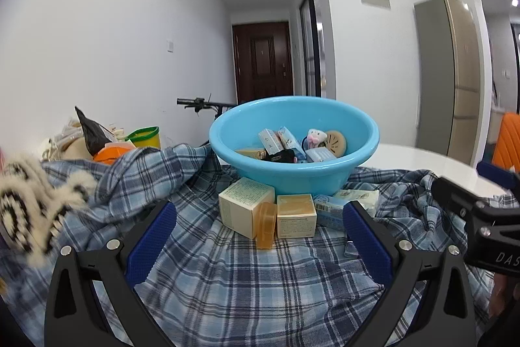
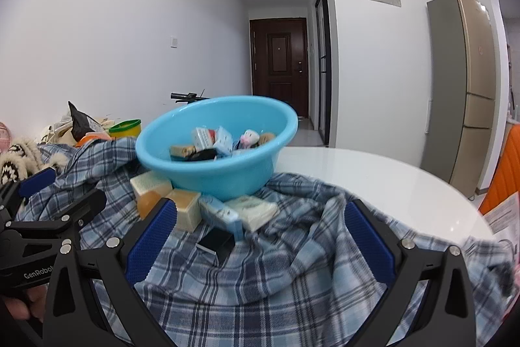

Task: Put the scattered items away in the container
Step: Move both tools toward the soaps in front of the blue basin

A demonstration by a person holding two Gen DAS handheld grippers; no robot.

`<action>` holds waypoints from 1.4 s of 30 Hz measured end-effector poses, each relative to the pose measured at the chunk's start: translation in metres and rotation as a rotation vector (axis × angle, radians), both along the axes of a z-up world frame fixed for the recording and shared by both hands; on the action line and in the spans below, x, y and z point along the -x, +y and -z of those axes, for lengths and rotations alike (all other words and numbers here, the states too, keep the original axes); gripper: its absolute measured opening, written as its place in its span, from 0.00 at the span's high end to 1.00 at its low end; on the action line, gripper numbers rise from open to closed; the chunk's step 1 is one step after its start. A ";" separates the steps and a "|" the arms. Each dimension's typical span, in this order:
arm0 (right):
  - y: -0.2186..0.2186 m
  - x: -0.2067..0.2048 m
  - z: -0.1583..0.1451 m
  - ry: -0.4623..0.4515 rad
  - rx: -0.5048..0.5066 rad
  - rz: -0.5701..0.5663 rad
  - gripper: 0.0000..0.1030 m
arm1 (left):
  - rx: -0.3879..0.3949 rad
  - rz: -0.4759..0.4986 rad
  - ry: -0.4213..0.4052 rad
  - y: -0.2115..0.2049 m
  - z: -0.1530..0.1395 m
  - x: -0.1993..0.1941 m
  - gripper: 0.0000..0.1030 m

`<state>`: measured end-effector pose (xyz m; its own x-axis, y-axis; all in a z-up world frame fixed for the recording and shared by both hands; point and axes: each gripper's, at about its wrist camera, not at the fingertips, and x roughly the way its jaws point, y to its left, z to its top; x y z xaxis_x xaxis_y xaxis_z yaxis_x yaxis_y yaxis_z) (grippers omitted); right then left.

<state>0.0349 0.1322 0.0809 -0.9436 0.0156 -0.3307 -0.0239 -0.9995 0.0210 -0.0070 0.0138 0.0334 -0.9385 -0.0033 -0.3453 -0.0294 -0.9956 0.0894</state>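
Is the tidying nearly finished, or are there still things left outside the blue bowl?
Partly done. The blue bowl already holds several small boxes and a plush toy. Nothing is in hand: the left gripper and right gripper are both open and empty. Still left on the plaid cloth: the cream box, amber case and neighbouring boxes.

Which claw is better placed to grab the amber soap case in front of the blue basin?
Left, probably. The amber soap case sits centred ahead of the open left claw; the right claw sees it off to its left.
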 end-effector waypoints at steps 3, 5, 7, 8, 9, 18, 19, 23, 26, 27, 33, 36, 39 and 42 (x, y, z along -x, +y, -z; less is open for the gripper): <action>0.001 0.001 -0.024 0.002 -0.008 0.011 0.00 | 0.018 0.002 0.014 -0.002 -0.031 -0.001 0.00; 0.002 0.000 -0.044 0.011 -0.002 0.009 0.00 | 0.003 0.002 0.026 -0.005 -0.052 -0.003 0.00; 0.001 -0.002 -0.065 0.033 -0.005 0.000 0.00 | -0.026 -0.003 0.030 -0.008 -0.073 -0.003 0.00; 0.000 -0.004 -0.077 0.051 -0.015 0.001 0.00 | -0.047 -0.003 0.044 -0.010 -0.083 -0.005 0.00; -0.002 -0.006 -0.087 0.073 -0.028 0.004 0.00 | -0.066 -0.003 0.064 -0.013 -0.094 -0.006 0.00; -0.012 -0.027 -0.159 0.204 -0.067 -0.016 0.00 | -0.050 -0.022 0.259 -0.018 -0.172 -0.034 0.00; -0.014 -0.029 -0.164 0.213 -0.069 -0.020 0.00 | -0.047 -0.025 0.271 -0.018 -0.176 -0.038 0.00; -0.016 -0.035 -0.179 0.245 -0.074 -0.017 0.00 | -0.055 -0.033 0.284 -0.022 -0.185 -0.040 0.00; -0.017 -0.028 -0.186 0.219 -0.088 -0.030 0.00 | -0.059 -0.006 0.227 -0.022 -0.187 -0.029 0.00; -0.017 -0.023 -0.189 0.184 -0.095 -0.044 0.00 | -0.051 0.015 0.199 -0.020 -0.186 -0.023 0.00; -0.016 0.022 -0.189 -0.127 -0.096 -0.176 0.00 | 0.059 0.130 -0.171 -0.007 -0.173 0.033 0.00; -0.005 0.042 -0.182 -0.286 -0.001 -0.222 0.00 | 0.037 0.129 -0.325 -0.013 -0.163 0.052 0.00; 0.006 0.064 -0.165 -0.455 0.118 -0.263 0.00 | -0.053 0.136 -0.512 -0.022 -0.145 0.069 0.00; 0.010 0.073 -0.154 -0.499 0.101 -0.226 0.00 | -0.017 0.113 -0.572 -0.017 -0.133 0.074 0.00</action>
<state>-0.0381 0.1419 0.2351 -0.6482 -0.2238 -0.7278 0.1594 -0.9745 0.1577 -0.0807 -0.0030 0.1665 -0.5966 0.0961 -0.7968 -0.1749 -0.9845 0.0122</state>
